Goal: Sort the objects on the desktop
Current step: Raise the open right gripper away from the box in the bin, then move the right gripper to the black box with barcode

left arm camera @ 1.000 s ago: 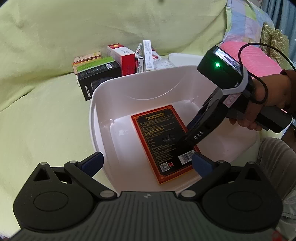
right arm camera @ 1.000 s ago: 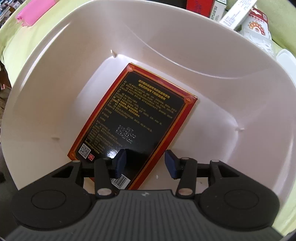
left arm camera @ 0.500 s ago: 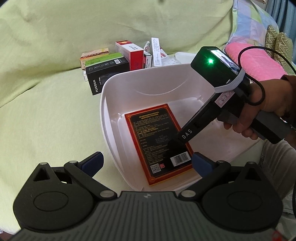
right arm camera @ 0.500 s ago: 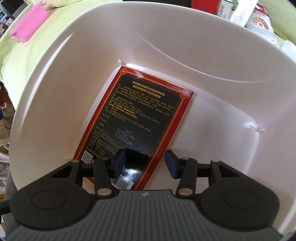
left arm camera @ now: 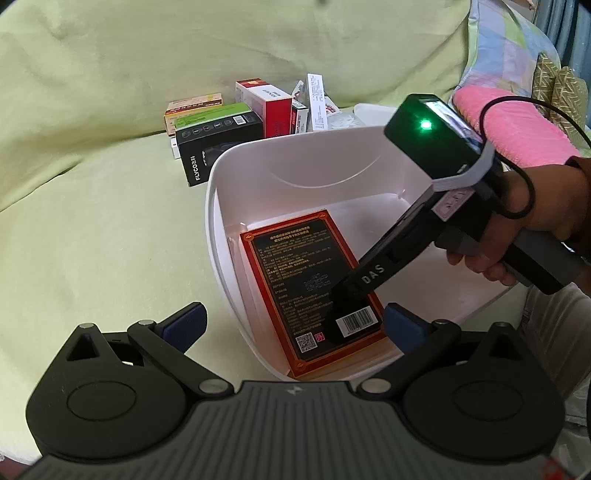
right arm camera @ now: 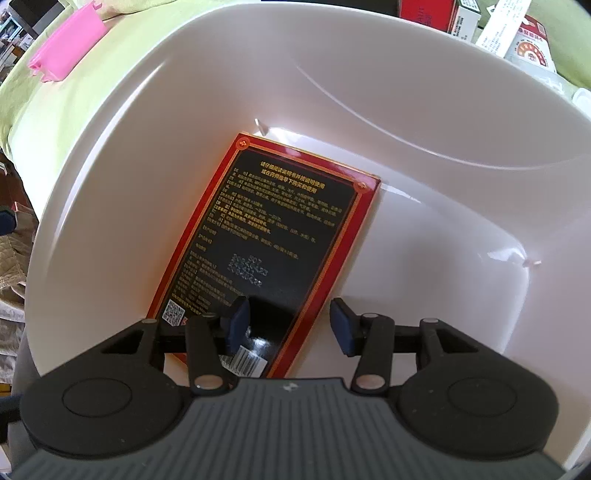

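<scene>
A flat red box with a black face (left arm camera: 303, 269) (right arm camera: 280, 229) lies on the floor of a white plastic tub (left arm camera: 212, 206) (right arm camera: 122, 155). A hand holds my right gripper (left arm camera: 338, 314) (right arm camera: 290, 326) down inside the tub. It is open, low over the barcode end of the box, with nothing between its blue pads (right arm camera: 238, 325). Whether the pads touch the box is unclear. My left gripper (left arm camera: 293, 325) is open wide at the tub's near rim and holds nothing.
Several small cartons are piled behind the tub: a black one (left arm camera: 218, 147), a red and white one (left arm camera: 266, 107) (right arm camera: 428, 11) and a green-topped one. Yellow-green cloth (left arm camera: 92, 240) covers the surface. A pink item (right arm camera: 66, 44) lies left of the tub, a pink towel (left arm camera: 517, 125) at right.
The left wrist view has drifted left, so the tub and cartons sit further right in it. My right gripper stays open over the box and has drawn back slightly.
</scene>
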Demonstrator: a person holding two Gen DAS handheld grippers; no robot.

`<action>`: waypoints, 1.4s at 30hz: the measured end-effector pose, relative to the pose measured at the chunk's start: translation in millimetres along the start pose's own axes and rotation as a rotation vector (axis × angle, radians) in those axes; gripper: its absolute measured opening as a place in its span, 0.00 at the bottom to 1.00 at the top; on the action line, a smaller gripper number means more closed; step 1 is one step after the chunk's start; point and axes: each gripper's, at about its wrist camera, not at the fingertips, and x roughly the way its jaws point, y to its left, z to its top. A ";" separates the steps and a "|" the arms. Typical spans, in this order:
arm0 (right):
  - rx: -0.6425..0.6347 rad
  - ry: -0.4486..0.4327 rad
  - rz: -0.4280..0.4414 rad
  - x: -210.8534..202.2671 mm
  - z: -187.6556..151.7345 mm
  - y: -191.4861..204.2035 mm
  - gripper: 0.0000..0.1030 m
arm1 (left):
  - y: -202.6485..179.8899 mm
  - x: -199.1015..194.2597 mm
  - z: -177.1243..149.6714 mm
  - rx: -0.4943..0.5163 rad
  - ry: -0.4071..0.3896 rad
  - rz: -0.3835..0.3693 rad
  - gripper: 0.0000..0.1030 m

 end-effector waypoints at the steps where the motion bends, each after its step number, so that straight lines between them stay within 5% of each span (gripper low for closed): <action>1: -0.001 -0.003 0.001 -2.7 -2.3 -0.5 0.42 | -0.2 -0.1 -0.2 0.000 0.001 0.001 0.99; 10: -0.023 -0.010 0.017 -17.3 -9.9 -15.6 0.42 | -0.8 -1.0 -0.3 -0.004 0.007 0.011 0.99; 26: 0.159 -0.404 0.004 -109.0 -64.7 -29.7 0.43 | -22.5 -41.3 16.5 -0.142 -0.023 0.037 0.99; 35: 0.168 -0.603 -0.046 -167.7 -93.8 -10.8 0.60 | -35.7 -80.2 24.7 -0.096 -0.028 0.052 0.99; 42: 0.044 -0.626 -0.030 -175.6 -95.6 -5.2 0.71 | -36.5 -98.7 19.8 -0.187 -0.088 0.142 0.99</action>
